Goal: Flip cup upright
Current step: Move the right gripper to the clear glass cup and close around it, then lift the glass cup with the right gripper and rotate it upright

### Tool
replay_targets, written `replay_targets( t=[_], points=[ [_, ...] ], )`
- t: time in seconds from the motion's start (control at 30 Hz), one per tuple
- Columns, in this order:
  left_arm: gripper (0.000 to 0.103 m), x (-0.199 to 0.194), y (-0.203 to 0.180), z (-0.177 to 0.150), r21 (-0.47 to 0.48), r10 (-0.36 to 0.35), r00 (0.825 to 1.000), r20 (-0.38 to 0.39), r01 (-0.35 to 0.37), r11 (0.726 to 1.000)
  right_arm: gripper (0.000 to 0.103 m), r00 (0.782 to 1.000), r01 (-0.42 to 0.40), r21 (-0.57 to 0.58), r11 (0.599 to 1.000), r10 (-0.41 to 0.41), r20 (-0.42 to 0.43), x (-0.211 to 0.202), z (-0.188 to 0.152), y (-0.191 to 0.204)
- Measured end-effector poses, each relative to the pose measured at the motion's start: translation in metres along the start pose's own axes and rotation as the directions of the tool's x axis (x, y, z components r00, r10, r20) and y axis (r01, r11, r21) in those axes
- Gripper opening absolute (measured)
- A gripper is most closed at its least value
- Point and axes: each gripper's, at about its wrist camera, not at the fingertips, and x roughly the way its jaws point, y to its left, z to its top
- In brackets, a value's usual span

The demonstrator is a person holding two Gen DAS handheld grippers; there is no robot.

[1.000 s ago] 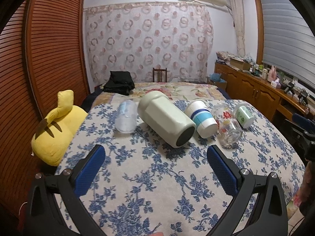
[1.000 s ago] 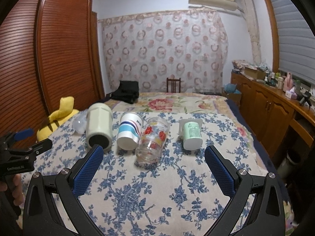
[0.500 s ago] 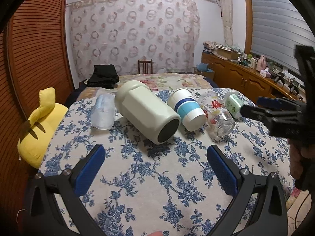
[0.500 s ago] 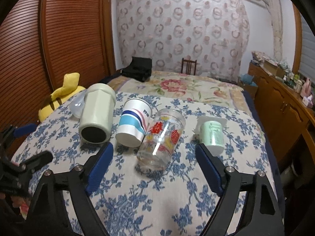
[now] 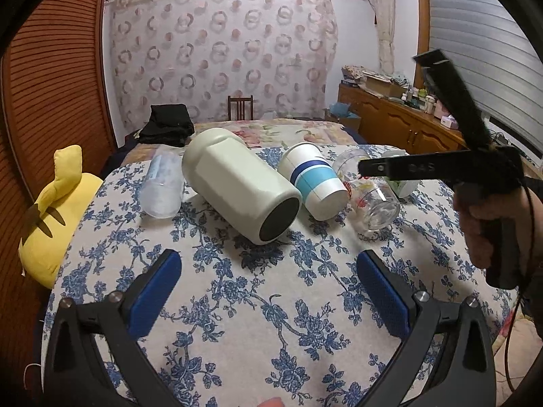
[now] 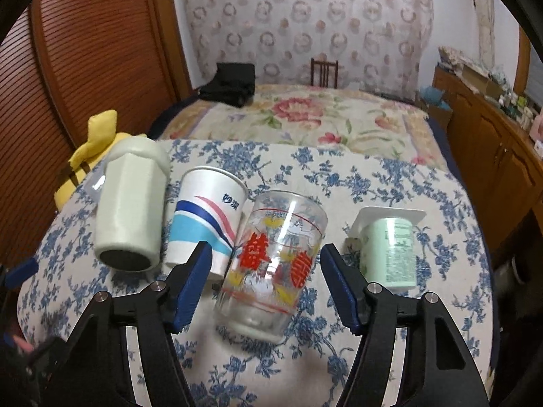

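A printed clear glass cup [image 6: 275,264] lies on its side on the floral tablecloth [image 6: 373,183], base toward me. My right gripper [image 6: 266,264] is open, with its blue fingers on either side of the glass, apart from it. In the left wrist view the glass [image 5: 373,200] lies far right, partly behind the right gripper's body. My left gripper [image 5: 268,271] is open and empty above the cloth, short of a pale green bottle [image 5: 237,186] lying on its side.
A blue-striped paper cup [image 6: 203,217], the green bottle [image 6: 130,210] and a green yogurt cup [image 6: 390,247] lie beside the glass. A clear plastic cup [image 5: 163,186] lies at the left. A yellow plush [image 5: 51,210] sits off the table's left edge.
My right gripper has moved forward and down until its fingers flank the glass. My left gripper has moved closer to the green bottle.
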Motion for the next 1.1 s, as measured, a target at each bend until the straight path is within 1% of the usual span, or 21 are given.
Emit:
replay_targets(
  t=[0.17,0.37,0.53,0.87,1.1],
  points=[
    [0.103,-0.003,0.003,-0.001,-0.006,0.005,1.0,0.002,-0.005,1.0,0.068,0.998,0.019,0.027,0.999,-0.018,-0.059,0.017,0.004,0.0],
    [0.103,-0.007,0.008,0.0,-0.014,0.012,1.0,0.013,-0.011,1.0,0.068,0.993,0.037,0.045,0.998,-0.032,-0.111,0.031,0.001,-0.001],
    [0.103,-0.01,0.012,0.0,-0.022,0.015,1.0,0.016,-0.015,1.0,0.068,0.989,0.033,0.064,0.997,-0.023,-0.144,0.039,0.0,-0.003],
    [0.103,-0.013,0.015,0.001,-0.027,0.019,1.0,0.02,-0.018,0.999,0.069,0.977,0.074,0.027,0.997,-0.067,-0.203,0.055,-0.001,0.008],
    [0.103,-0.016,0.021,-0.002,-0.037,0.025,0.999,0.022,-0.024,0.999,0.062,0.981,0.077,0.017,0.997,-0.072,-0.178,0.043,-0.013,0.008]
  ],
)
